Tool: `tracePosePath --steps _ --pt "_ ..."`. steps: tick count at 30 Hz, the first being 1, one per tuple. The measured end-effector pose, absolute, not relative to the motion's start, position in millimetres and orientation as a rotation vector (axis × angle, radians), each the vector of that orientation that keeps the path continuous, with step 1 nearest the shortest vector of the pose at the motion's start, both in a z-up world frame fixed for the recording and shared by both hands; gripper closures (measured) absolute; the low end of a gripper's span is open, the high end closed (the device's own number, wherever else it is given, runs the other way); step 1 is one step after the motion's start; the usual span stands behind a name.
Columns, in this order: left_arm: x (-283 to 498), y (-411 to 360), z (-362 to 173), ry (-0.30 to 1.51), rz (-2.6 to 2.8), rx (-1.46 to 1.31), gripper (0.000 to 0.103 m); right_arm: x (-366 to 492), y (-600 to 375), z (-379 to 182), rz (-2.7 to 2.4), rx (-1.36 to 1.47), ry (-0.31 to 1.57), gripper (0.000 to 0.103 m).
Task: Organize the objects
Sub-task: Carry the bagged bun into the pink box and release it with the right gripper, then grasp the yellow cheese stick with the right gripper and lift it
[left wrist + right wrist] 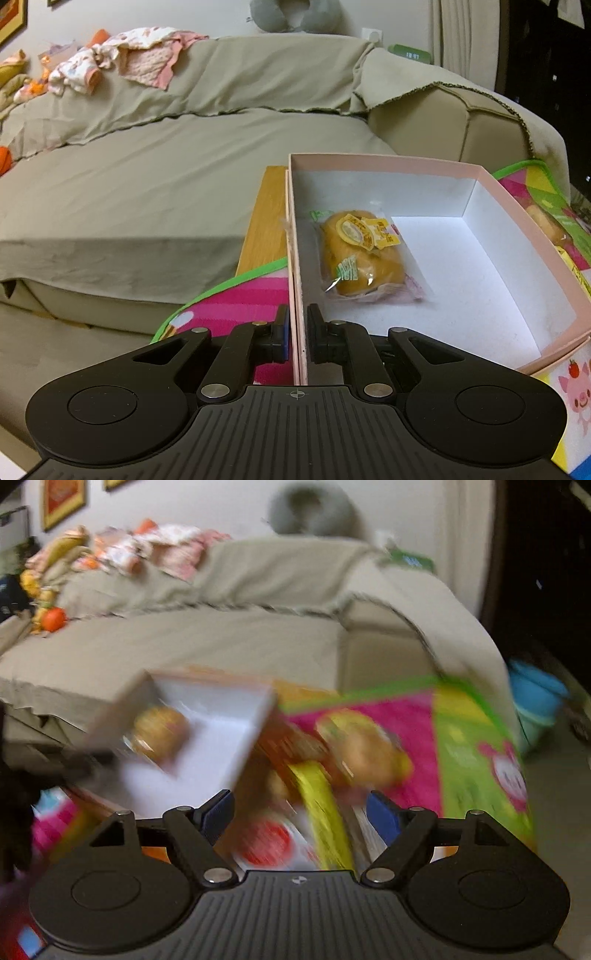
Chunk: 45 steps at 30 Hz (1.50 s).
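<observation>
Trouble could come fast: my left gripper (298, 334) pinches the pink box (495, 184) wall, so the box may tip and the bun (356, 251) may slide. My right gripper (303, 812) is wide open, holding nothing, with more snacks (365, 749) at 12 o'clock.

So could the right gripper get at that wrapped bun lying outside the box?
Probably yes: the right gripper is open, and the wrapped bun lies on the mat just ahead with nothing between, though the picture is blurred.

I see a wide sofa (155, 177) draped in an olive-grey throw, with crumpled pink clothes (122, 59) heaped on its backrest. A grey neck pillow (291, 14) sits against the pale wall (207, 18). Framed pictures (62, 500) hang at left; a cream curtain (461, 33) hangs at right.
</observation>
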<state>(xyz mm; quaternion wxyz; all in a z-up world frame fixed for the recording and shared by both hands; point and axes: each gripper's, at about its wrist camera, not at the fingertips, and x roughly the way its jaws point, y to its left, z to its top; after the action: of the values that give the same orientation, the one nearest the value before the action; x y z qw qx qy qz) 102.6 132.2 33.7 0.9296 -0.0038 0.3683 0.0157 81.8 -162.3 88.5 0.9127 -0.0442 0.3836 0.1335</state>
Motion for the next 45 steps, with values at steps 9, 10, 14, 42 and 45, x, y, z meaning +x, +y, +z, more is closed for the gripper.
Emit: tracePosePath --steps 9,10,14,42,45 --pt "100.5 131.0 34.2 0.758 0.037 -0.009 0.091 74.2 -198.8 47.3 0.182 -0.022 0.84 0.022" --pt "100.6 131.1 34.2 0.758 0.036 -0.009 0.091 74.7 -198.6 46.0 0.185 -0.014 0.838 0.021" --pt "100.6 131.0 34.1 0.758 0.036 -0.01 0.091 79.6 -196.4 42.2 0.206 -0.001 0.839 0.021" --pt "101.6 134.6 32.1 0.771 0.029 -0.043 0.091 100.7 -182.9 33.2 0.247 -0.06 0.858 0.079" --pt "101.3 135.1 32.1 0.771 0.028 -0.042 0.091 83.6 -204.1 32.9 0.181 -0.029 0.889 0.08"
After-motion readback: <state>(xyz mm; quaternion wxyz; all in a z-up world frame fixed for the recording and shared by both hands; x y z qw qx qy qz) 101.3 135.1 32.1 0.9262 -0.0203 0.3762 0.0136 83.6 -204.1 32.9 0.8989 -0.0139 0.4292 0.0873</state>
